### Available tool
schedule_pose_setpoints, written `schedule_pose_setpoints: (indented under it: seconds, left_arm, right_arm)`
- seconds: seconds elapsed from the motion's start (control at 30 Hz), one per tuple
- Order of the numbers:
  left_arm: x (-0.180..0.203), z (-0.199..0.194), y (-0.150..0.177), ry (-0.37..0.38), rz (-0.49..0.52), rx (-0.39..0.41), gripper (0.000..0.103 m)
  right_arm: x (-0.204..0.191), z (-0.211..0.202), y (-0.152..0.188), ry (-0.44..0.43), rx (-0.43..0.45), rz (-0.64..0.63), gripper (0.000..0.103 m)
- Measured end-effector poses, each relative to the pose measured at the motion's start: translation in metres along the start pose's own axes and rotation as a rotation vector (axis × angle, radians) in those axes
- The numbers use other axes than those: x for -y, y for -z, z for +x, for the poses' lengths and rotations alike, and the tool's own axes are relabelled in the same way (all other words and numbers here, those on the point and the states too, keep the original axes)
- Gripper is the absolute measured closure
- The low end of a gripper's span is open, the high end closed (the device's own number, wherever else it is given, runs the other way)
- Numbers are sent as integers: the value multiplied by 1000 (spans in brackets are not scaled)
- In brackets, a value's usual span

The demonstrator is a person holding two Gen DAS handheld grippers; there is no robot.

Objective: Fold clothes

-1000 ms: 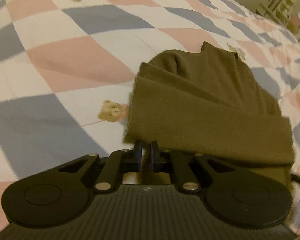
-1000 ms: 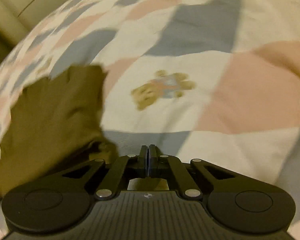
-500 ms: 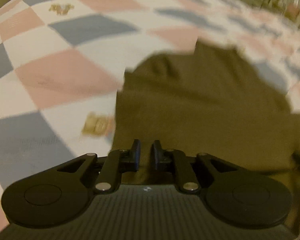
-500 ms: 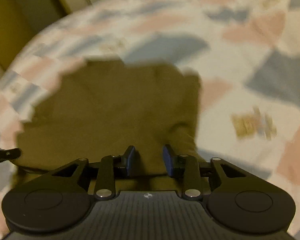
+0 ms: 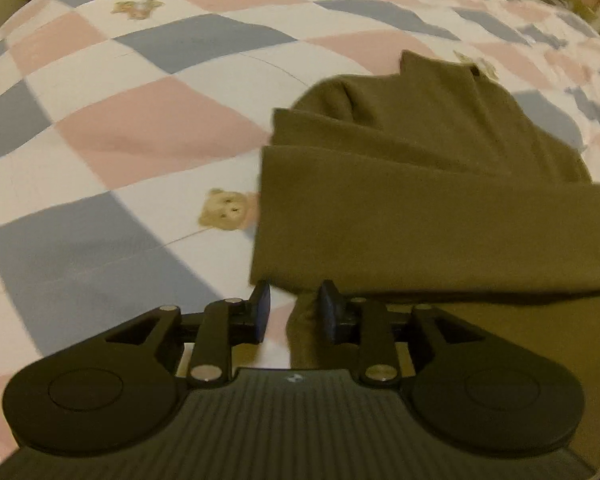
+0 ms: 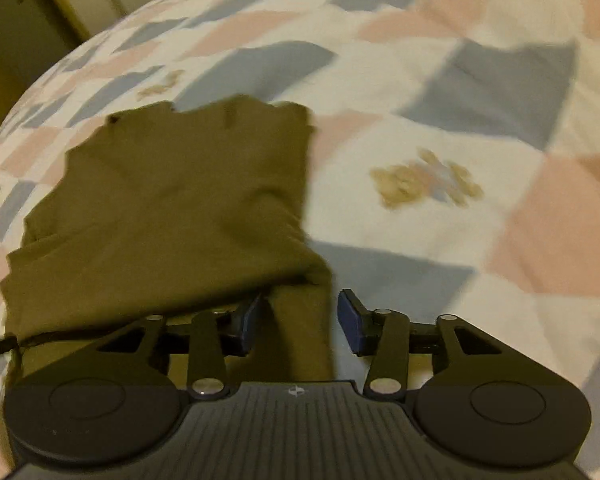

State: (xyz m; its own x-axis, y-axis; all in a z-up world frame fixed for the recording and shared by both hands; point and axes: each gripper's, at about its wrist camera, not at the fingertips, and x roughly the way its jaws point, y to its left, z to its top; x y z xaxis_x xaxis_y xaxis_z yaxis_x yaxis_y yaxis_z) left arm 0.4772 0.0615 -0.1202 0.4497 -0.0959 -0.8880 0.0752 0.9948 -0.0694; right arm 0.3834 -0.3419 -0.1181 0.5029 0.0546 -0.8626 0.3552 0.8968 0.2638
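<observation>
Two black two-finger grippers hover low over a bed spread with a patchwork quilt (image 5: 148, 128) of pink, grey-blue and white squares dotted with little teddy-bear prints. An olive-green knit garment (image 5: 432, 216) lies folded on the quilt, its lower part doubled up over the body so a thick fold edge runs across near both grippers. The left gripper (image 5: 294, 312) sits at that garment's near left corner, its jaws opening; a loose fold of the olive cloth lies between them against the right-hand finger, and the pads look apart from it on the other side. The right gripper (image 6: 300, 322) is at the opposite near corner, its jaws also opening and spread wider, with a strip of the same cloth (image 6: 168, 200) lying loose in the gap, unpinched.
</observation>
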Motion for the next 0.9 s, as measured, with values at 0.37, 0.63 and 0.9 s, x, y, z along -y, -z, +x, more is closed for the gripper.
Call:
schedule_pose_setpoints:
  seconds: [0.37, 0.63, 0.9]
  left_arm:
    - [-3, -37, 77, -1, 35, -149, 81]
    - [35, -51, 18, 103, 164, 26, 73]
    - [65, 19, -73, 125, 216, 60, 72]
  right_arm:
    - [29, -29, 62, 30, -156, 42, 59]
    - [11, -42, 7, -166, 0, -41, 51]
    - [-33, 23, -68, -287, 5, -169, 50]
